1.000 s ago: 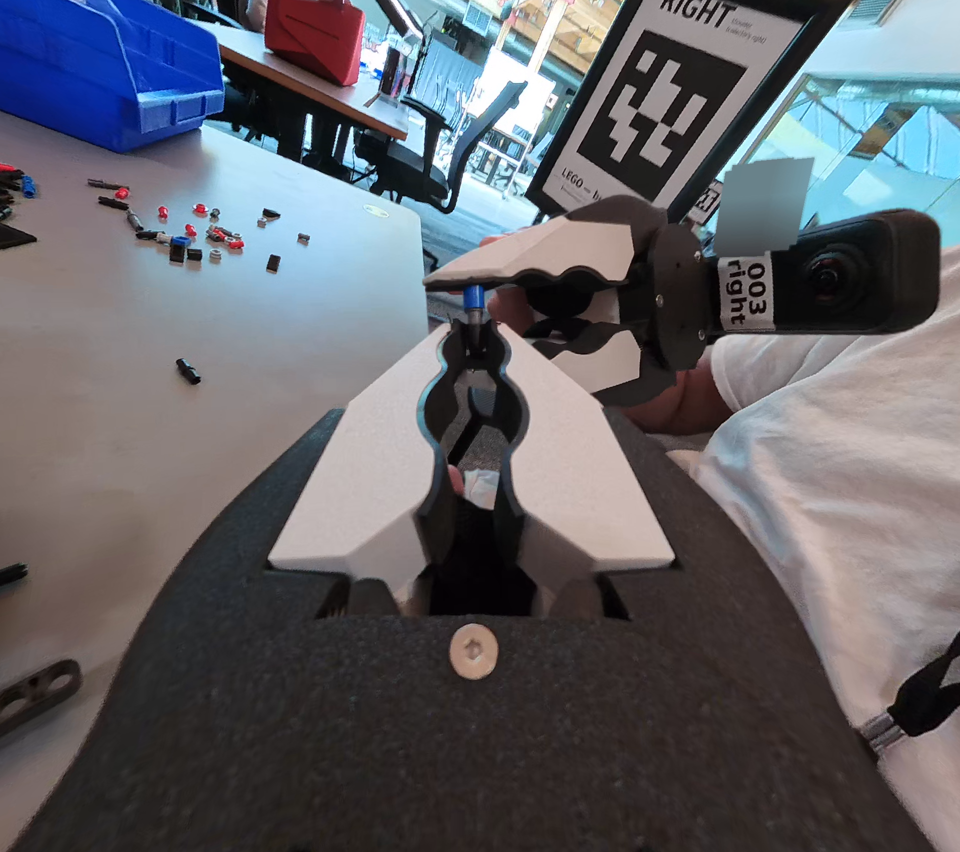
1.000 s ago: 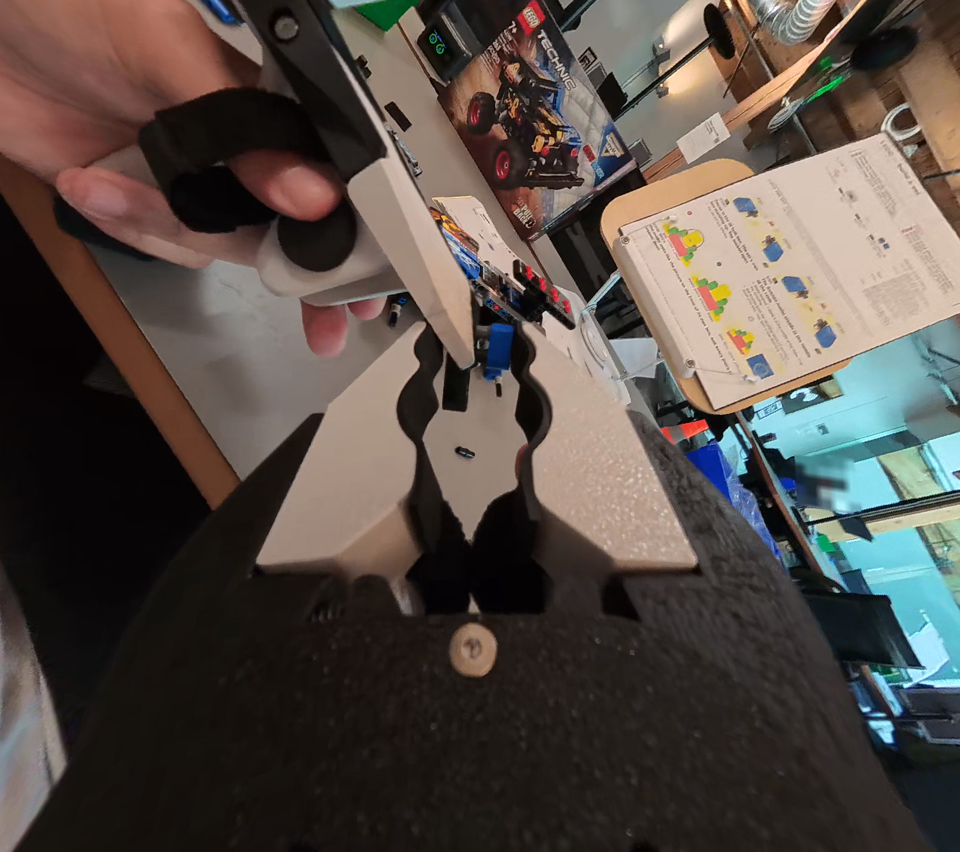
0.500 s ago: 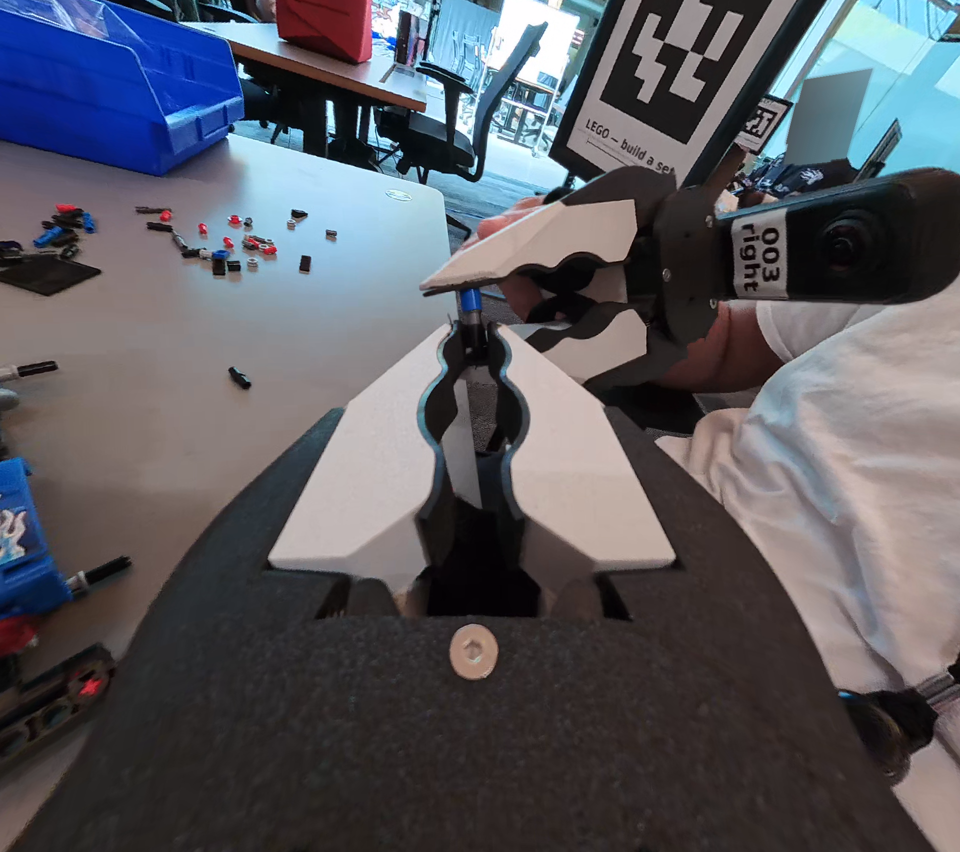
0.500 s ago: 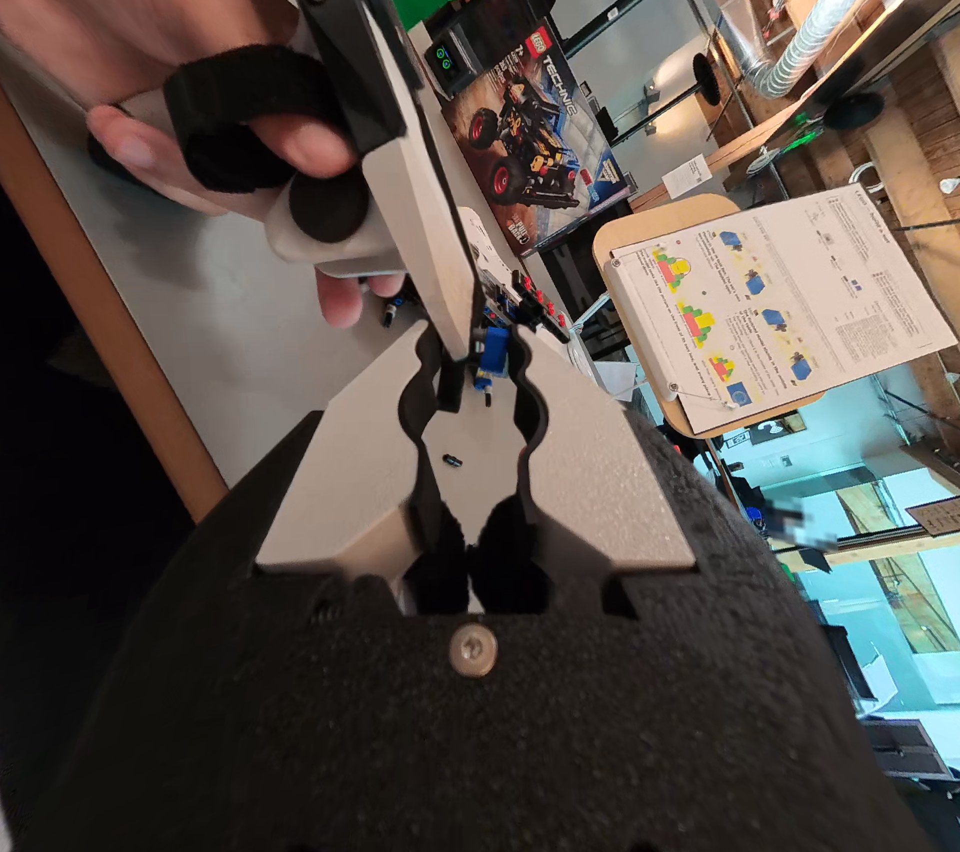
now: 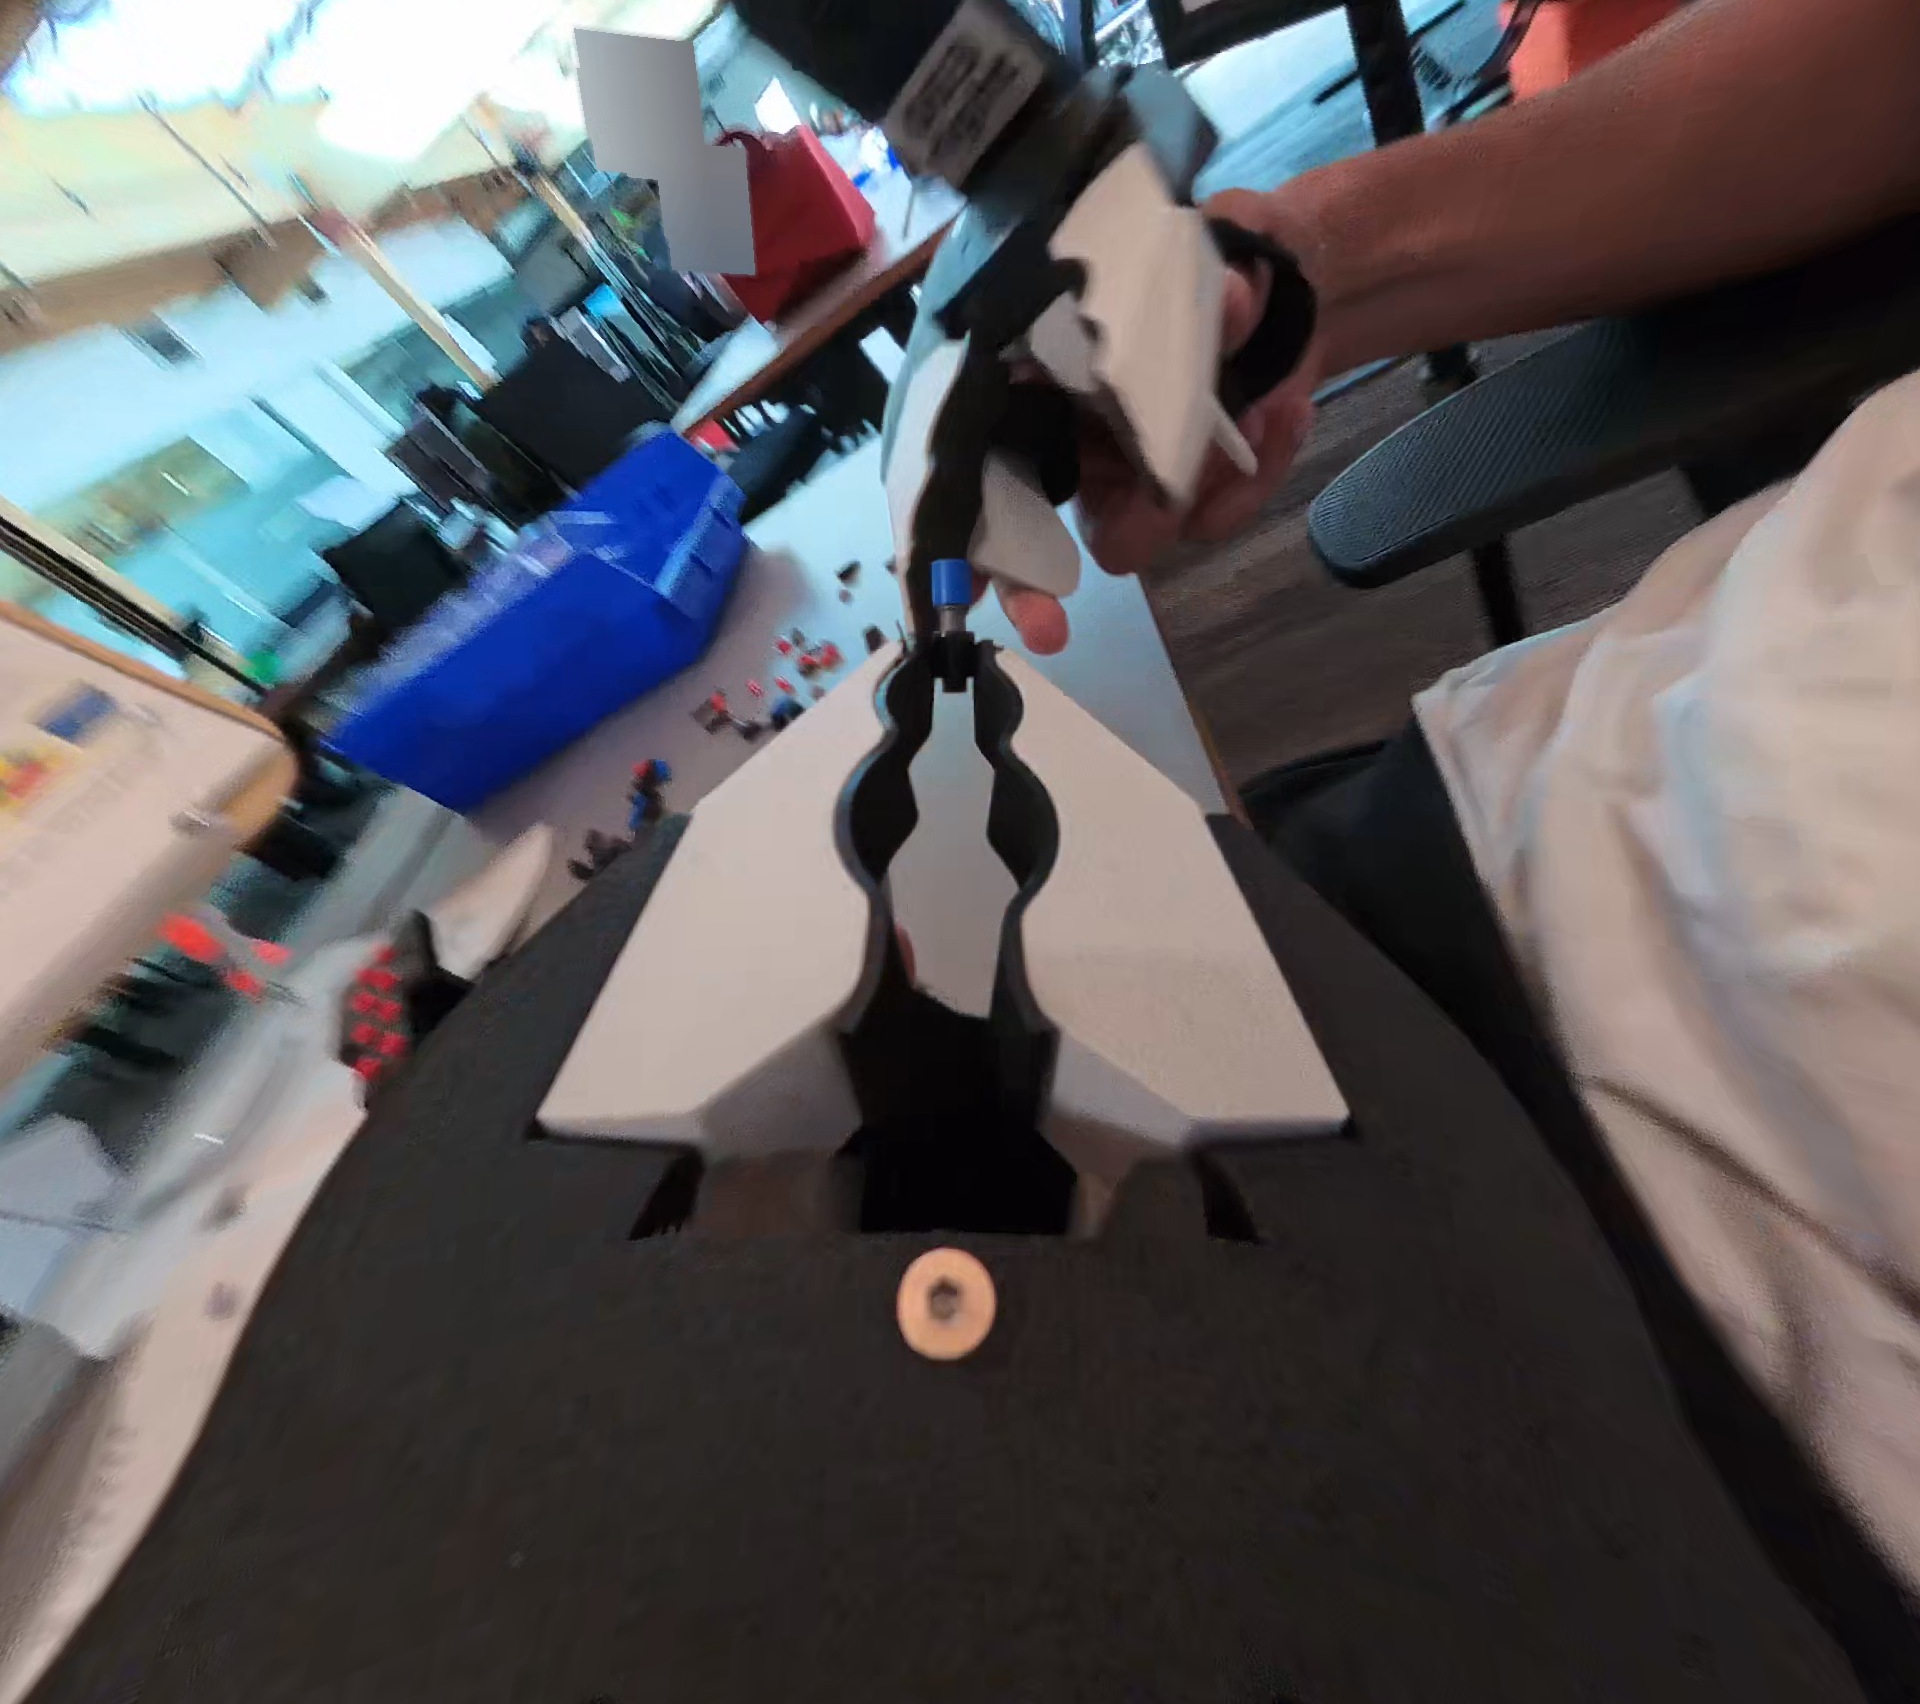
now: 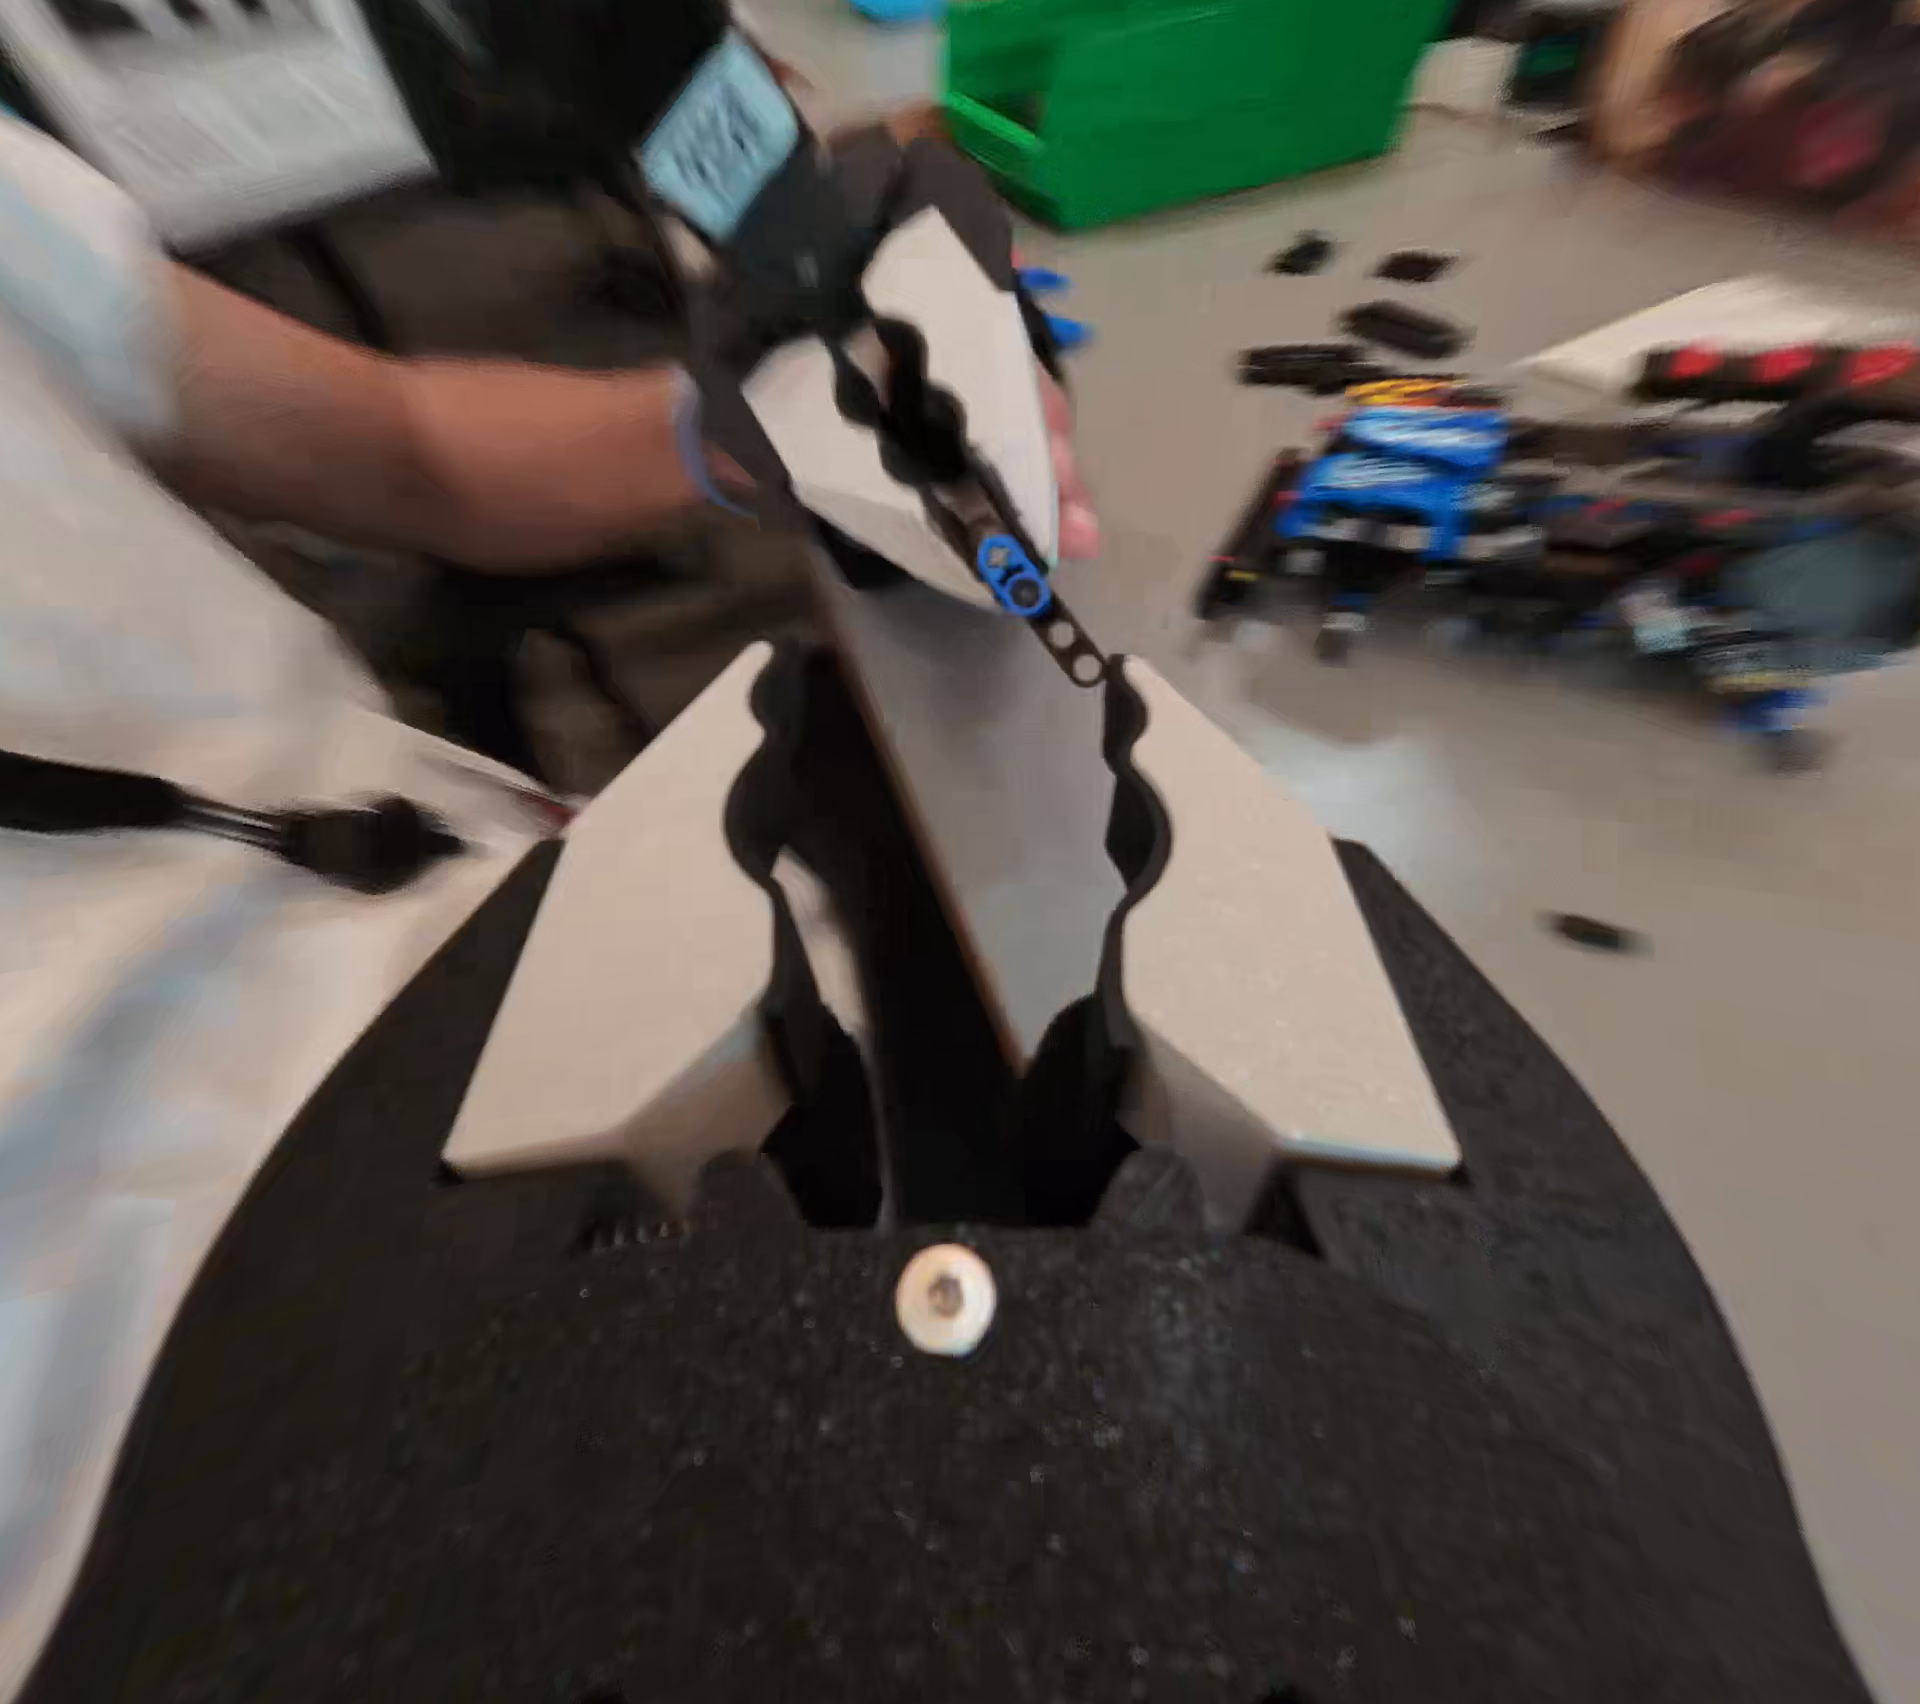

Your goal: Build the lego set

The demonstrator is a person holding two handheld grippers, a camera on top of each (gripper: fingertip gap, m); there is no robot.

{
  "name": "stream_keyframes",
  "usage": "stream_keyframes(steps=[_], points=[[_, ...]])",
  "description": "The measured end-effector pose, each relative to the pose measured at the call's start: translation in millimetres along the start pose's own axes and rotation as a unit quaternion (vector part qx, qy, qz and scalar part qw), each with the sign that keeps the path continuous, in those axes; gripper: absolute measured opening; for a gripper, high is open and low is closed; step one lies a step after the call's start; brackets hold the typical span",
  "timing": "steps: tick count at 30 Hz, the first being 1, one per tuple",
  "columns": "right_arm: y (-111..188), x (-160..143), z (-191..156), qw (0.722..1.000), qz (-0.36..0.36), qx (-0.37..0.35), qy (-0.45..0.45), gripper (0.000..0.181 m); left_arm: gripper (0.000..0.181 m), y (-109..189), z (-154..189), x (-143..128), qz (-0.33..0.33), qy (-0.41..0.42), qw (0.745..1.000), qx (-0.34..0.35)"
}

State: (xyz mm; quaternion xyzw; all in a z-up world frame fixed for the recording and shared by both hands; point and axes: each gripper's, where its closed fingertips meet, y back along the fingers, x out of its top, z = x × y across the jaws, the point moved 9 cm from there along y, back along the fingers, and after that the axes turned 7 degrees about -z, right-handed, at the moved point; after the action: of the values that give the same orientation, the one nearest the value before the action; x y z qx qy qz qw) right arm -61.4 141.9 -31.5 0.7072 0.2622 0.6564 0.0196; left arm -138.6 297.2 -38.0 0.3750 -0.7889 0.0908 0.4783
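Lego beam (image 6: 1023, 579), black with holes and a blue pin (image 5: 949, 586) fitted at its end, is clenched in the left tool (image 5: 951, 667), raised above the worktop (image 6: 1455, 823). Right tool (image 6: 945, 678) is released, fingers spread, the beam's free end touching its right fingertip (image 6: 1127, 678). Beyond lie a blue and black part-built model (image 6: 1455, 491), scattered small pieces (image 5: 790, 688), a blue bin (image 5: 540, 646) and a green bin (image 6: 1195, 65). Surroundings are blurred.
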Motion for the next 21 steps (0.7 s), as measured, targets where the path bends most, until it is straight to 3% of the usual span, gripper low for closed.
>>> stream_keyframes(steps=[3, 5, 9, 21], points=[[0, -3, 14, 0.98, 0.088, 0.113, -0.135, 0.054, 0.006, 0, 8, 7, 0.017, -0.101, 0.992, 0.069], [-7, -5, 13, 0.962, 0.112, 0.171, -0.182, 0.056, 0.006, 0, 11, 12, 0.032, -0.123, 0.987, 0.098], [-11, -5, 15, 0.924, 0.184, 0.236, -0.238, 0.04, 0.006, -2, 17, 16, 0.043, -0.142, 0.983, 0.111], [-18, -16, 16, 0.929, 0.174, 0.247, -0.213, 0.023, 0.007, -7, 18, 8, 0.04, -0.106, 0.99, 0.083]])
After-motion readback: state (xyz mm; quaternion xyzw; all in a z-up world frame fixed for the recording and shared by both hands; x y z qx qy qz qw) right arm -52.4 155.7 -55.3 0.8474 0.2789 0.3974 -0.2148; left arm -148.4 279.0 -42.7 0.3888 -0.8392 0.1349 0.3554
